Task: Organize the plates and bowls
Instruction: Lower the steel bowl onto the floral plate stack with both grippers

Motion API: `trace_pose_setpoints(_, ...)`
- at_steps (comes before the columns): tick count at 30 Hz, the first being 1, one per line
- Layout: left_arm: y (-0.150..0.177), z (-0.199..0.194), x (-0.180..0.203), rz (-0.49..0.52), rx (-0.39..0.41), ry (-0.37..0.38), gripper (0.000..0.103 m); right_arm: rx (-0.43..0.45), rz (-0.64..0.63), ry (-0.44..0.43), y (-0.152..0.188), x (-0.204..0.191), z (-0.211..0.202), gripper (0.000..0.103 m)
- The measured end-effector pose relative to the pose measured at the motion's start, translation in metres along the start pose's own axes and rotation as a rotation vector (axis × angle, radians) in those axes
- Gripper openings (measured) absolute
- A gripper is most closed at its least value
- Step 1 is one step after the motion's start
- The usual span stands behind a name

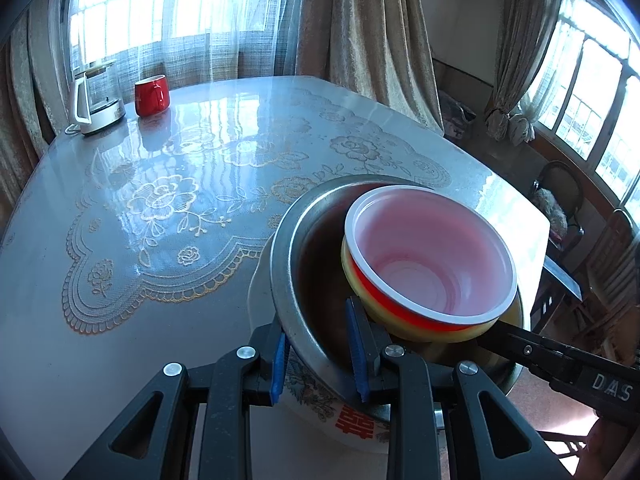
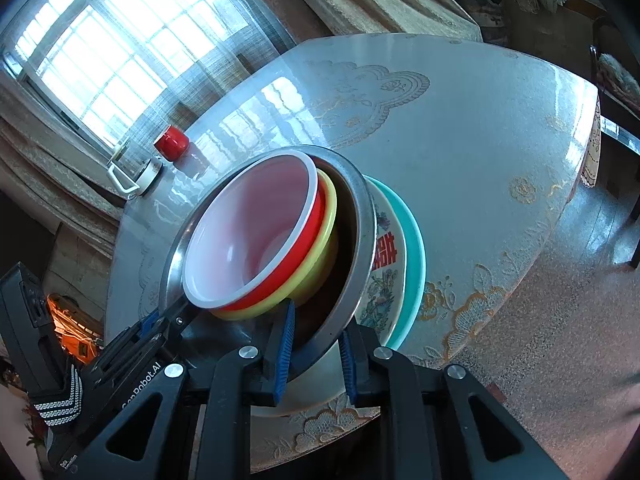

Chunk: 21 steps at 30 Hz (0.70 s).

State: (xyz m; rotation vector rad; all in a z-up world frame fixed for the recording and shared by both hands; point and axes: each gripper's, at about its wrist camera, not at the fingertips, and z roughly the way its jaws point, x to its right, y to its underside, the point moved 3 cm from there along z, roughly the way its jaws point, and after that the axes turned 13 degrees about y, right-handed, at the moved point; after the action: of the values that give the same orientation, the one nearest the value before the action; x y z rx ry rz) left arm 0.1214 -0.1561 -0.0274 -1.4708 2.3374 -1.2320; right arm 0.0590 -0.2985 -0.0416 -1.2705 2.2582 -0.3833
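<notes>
A red bowl with a white rim sits nested in a yellow bowl, and both rest inside a wide metal bowl. Under it lie a white flowered plate with a red character and a teal plate. My left gripper is shut on the metal bowl's near rim, one blue pad outside and one inside. My right gripper is shut on the same rim from the other side; its black fingers enter the left wrist view at the right.
The stack stands near the corner of a glass-topped table with a lace cloth. A red mug and a glass kettle stand at the far left edge. Chairs and curtains lie beyond the right edge.
</notes>
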Motion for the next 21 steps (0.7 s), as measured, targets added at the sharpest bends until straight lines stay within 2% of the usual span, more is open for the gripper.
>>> trace_pose_setpoints(17, 0.007, -0.009, -0.002, -0.013, 0.0, 0.028, 0.031, 0.034, -0.001, 0.028, -0.001, 0.004, -0.004, 0.022)
trace_pose_setpoints(21, 0.011, -0.016, 0.001, 0.003, 0.015, 0.02, 0.03, 0.049, -0.003, 0.029, 0.001, 0.006, -0.006, 0.019)
